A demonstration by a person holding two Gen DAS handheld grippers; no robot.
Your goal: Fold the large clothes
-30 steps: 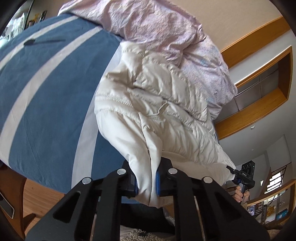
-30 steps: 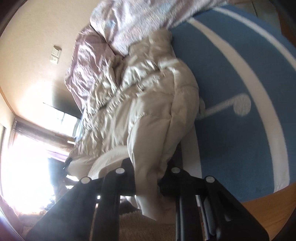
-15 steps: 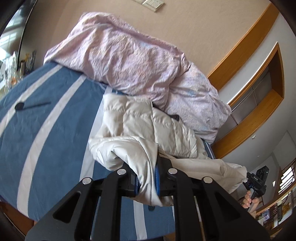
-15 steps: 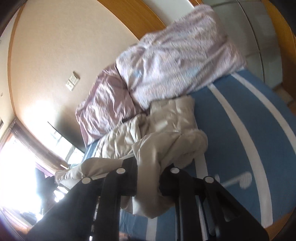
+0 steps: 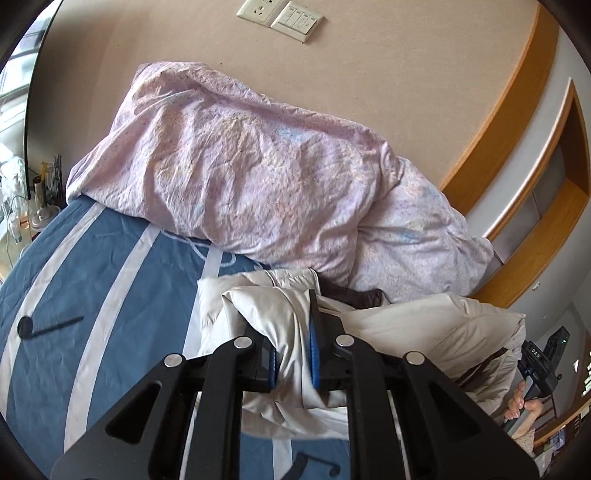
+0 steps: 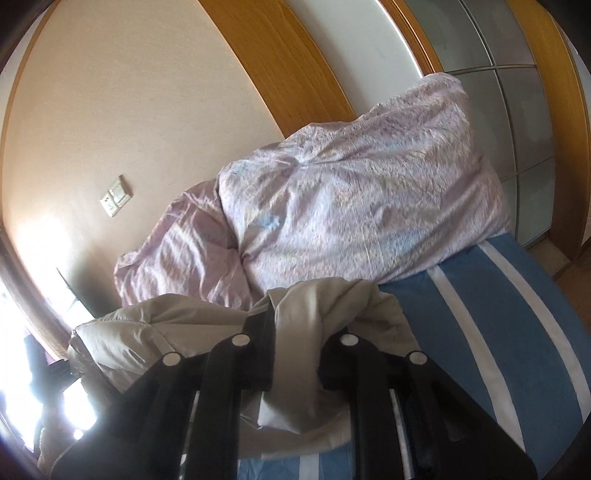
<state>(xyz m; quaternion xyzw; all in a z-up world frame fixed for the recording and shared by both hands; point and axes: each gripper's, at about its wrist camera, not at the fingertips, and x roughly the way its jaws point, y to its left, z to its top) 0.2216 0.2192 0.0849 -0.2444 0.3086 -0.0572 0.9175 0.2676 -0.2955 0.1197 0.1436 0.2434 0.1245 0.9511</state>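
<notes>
Two grippers, one garment. Left gripper (image 5: pixel 293 360) — blue-padded fingers (image 5: pixel 314 354) clamped on a bunched fold of the cream puffer jacket (image 5: pixel 424 325). Right gripper (image 6: pixel 297 354) — black fingers pinched on another fold of the same jacket (image 6: pixel 147 328). Jacket hangs slack between both grips, lifted over the near part of the blue bedspread with white stripes (image 5: pixel 110 295). Pink crumpled duvet (image 5: pixel 258 177) heaped on the far side, against the beige wall (image 5: pixel 369 55). Wall switches (image 5: pixel 280 14) above it.
</notes>
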